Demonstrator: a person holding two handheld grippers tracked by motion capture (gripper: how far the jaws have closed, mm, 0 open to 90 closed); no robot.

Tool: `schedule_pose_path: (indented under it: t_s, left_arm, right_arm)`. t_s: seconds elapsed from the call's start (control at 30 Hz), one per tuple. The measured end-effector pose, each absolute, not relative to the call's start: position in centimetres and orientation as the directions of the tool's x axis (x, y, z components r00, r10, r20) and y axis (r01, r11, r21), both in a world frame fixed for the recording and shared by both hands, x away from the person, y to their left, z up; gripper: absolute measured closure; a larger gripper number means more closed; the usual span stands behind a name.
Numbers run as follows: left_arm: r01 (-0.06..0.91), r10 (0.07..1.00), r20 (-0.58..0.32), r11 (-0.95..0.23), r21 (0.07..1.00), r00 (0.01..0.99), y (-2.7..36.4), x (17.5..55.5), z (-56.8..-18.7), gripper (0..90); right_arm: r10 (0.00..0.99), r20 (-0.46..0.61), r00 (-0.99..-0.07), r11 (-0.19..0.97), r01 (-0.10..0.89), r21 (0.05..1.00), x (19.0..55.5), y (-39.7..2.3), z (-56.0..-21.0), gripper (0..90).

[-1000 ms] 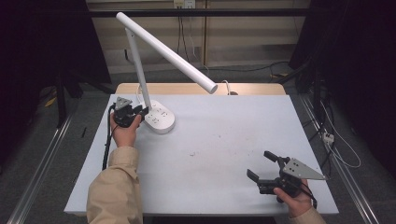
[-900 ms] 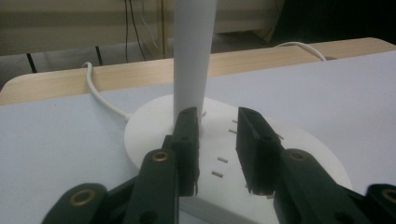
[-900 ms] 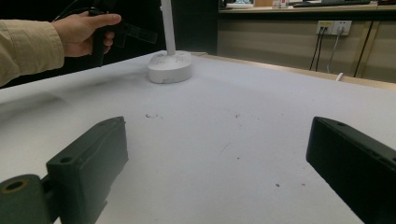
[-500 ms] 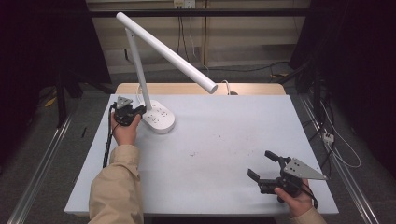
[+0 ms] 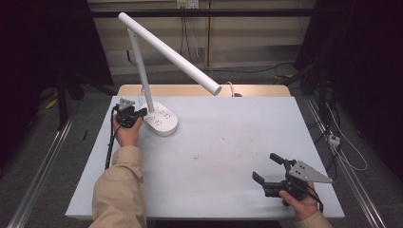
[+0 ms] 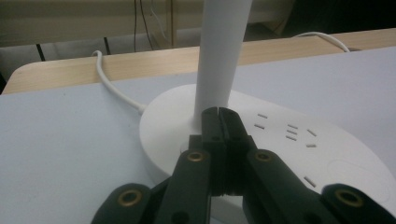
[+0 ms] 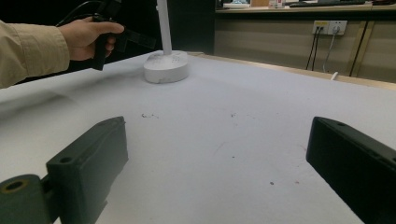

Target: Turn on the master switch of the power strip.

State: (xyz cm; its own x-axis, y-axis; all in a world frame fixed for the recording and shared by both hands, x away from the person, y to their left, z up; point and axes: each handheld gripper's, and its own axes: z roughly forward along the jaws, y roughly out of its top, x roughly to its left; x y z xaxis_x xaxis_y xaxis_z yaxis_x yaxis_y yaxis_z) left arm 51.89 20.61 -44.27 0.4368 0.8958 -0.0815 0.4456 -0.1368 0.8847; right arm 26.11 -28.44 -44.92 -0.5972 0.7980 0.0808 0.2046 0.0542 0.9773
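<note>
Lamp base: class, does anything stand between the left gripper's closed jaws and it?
Nothing visible does. The left gripper, jaws shut with nothing between them, sits right over the lamp base beside the lamp's post; whether the tips touch cannot be told.

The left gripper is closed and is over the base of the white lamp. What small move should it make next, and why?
Probably ease the left gripper straight down so its shut tips press the lamp base. Its jaws have just been closing and now meet with nothing between them, poised above the base beside the lamp post, like a fingertip ready to push a touch control. The right gripper stands open, apart.
</note>
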Motion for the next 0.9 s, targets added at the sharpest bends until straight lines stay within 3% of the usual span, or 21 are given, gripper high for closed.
schedule_pose_path:
  t_s: [0.9]
  left_arm:
    - [0.464,0.903,-0.077,-0.144,0.874,0.424,20.94,52.7,-45.03,90.0]
  right_arm:
    - [0.799,0.075,-0.597,0.059,0.202,0.978,25.99,-28.35,-44.91,4.9]
